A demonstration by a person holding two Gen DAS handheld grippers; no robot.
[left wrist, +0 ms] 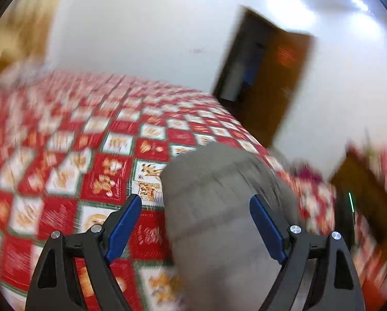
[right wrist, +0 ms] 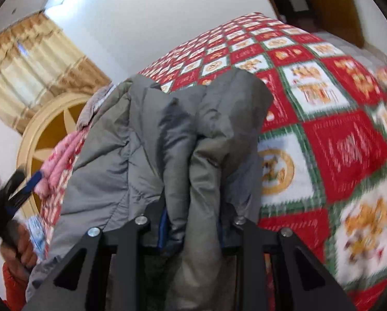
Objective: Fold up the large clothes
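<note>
A grey padded jacket (right wrist: 147,140) lies bunched on the bed, running away from the right wrist camera. My right gripper (right wrist: 192,223) is shut on a thick fold of it, and the fabric hides most of the blue pads. In the blurred left wrist view, the jacket (left wrist: 219,207) shows as a grey mound below and beyond my left gripper (left wrist: 195,199). That gripper stands open, its blue fingers (left wrist: 126,223) wide apart and off the cloth. The left gripper (right wrist: 20,184) also appears at the left edge of the right wrist view, held by a hand (right wrist: 25,246).
The bed wears a red, white and green checkered cover (right wrist: 323,134). A pink patterned garment (right wrist: 61,160) lies beside the jacket near the round wooden headboard (right wrist: 38,140). A brown door (left wrist: 279,83) stands open past the bed's far corner. Beige curtains (right wrist: 27,64) hang behind.
</note>
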